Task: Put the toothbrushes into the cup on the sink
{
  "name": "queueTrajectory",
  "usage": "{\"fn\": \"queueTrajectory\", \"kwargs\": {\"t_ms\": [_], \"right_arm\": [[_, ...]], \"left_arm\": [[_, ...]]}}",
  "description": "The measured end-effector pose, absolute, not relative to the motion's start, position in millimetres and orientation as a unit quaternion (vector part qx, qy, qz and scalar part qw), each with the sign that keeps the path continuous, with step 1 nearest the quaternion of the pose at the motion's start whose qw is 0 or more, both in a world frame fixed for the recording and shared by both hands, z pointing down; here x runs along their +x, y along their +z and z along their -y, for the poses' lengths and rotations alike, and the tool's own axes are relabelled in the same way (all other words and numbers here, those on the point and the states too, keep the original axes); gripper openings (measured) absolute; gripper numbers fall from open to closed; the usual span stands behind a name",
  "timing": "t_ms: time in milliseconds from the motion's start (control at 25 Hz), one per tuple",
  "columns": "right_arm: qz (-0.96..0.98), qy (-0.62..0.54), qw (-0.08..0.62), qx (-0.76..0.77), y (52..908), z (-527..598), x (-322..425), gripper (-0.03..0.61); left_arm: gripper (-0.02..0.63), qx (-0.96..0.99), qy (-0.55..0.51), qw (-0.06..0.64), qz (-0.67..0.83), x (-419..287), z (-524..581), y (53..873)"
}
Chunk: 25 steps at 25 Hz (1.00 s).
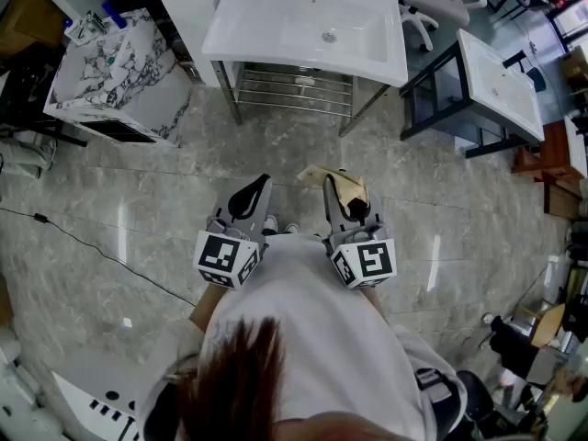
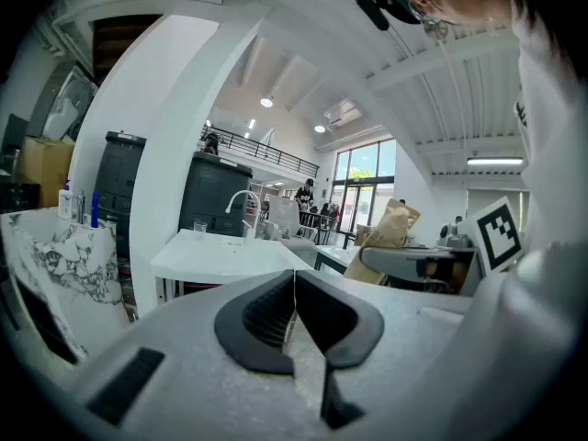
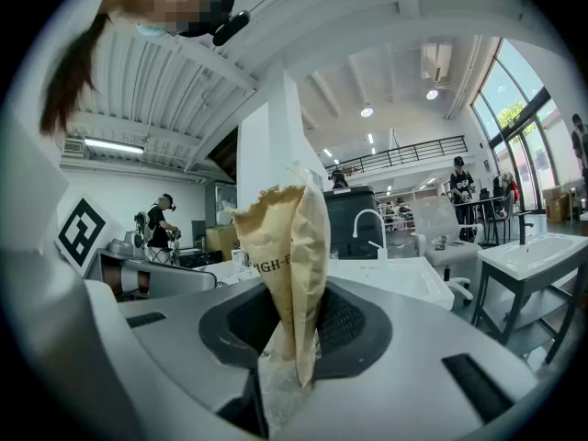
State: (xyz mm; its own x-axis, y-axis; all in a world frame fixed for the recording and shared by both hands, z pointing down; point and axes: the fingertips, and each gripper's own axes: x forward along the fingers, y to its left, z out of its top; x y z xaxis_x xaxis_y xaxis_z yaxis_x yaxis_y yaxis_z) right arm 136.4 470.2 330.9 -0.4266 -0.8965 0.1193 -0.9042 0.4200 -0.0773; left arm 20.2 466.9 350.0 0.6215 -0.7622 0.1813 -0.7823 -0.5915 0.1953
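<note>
Seen from the head view, a person in a pale top stood on a grey stone-tile floor (image 1: 276, 145), holding the left tool (image 1: 251, 194) and the right tool (image 1: 336, 189) side by side at waist height. Both were aimed at a white sink (image 1: 241, 28) on a metal frame well ahead. The left tool was clenched with nothing in it, while the right tool grasped a tan paper packet (image 1: 349, 184) that stuck out beyond its tips. A marble-patterned counter (image 1: 119, 81) stood to the left of the sink, and a second white basin (image 1: 501, 85) on a dark frame stood to its right. In the left gripper view, the two dark pads met edge to edge with nothing between them. Beyond them the sink stood apart, with a curved faucet (image 2: 241, 205) at its back and a small clear cup (image 2: 199, 226) upright on its rim, left of the faucet. The packet showed at right, beside a square-marked cube (image 2: 499, 235). In the right gripper view, the pads pressed on the lower part of the packet, which rose upright and creased between them. A fold cut off the dark print on its face, and its contents could not be seen. The sink lay behind it, well apart from both tools.
</note>
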Motion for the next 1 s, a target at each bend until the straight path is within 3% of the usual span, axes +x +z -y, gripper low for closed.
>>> {"fn": "queueTrajectory", "kwargs": {"t_ms": [1000], "right_arm": [[0.848,0.048,0.040,0.526,328.6,-481.6,105.3,0.091]], "left_arm": [[0.015,0.886,0.026,0.131,0.444,-19.5,-481.2,349.9]]}}
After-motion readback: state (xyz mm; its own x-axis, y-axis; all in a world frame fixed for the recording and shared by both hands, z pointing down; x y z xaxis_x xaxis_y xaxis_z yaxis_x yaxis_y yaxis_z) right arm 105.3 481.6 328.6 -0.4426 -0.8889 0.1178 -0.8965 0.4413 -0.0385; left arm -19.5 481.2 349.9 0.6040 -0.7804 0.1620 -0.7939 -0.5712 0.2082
